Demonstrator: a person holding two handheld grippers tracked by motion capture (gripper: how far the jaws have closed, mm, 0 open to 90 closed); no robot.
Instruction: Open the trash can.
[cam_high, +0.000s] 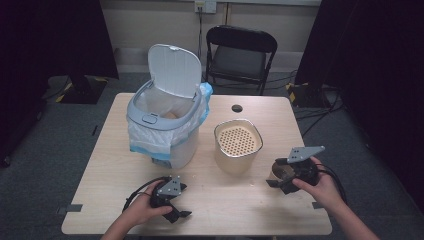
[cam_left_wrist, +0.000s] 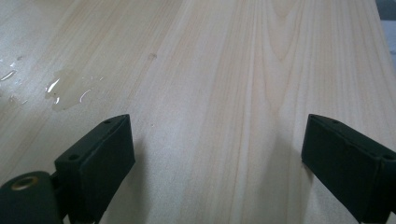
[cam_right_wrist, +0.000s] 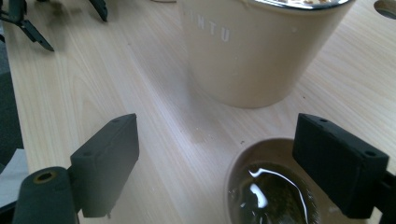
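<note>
Two views first; from high, my left hand-held gripper (cam_high: 180, 214) rests low on the counter (cam_high: 225, 205), my right hand-held gripper (cam_high: 279, 186) beside the cup (cam_high: 282, 170); left gripper view: jaws apart, empty, near a puddle (cam_left_wrist: 70, 91); right gripper view: jaws apart over the cup's rim, not gripping; I judge this the pickup; next, clamp, then pour into the strainer pot (cam_right_wrist: 261, 51).

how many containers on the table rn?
3. White lidded bin with liner, lid up, far left. Beige strainer pot at centre right. Small brown bowl of dark liquid by the right hand-held gripper. More may be hidden behind the bin.
</note>
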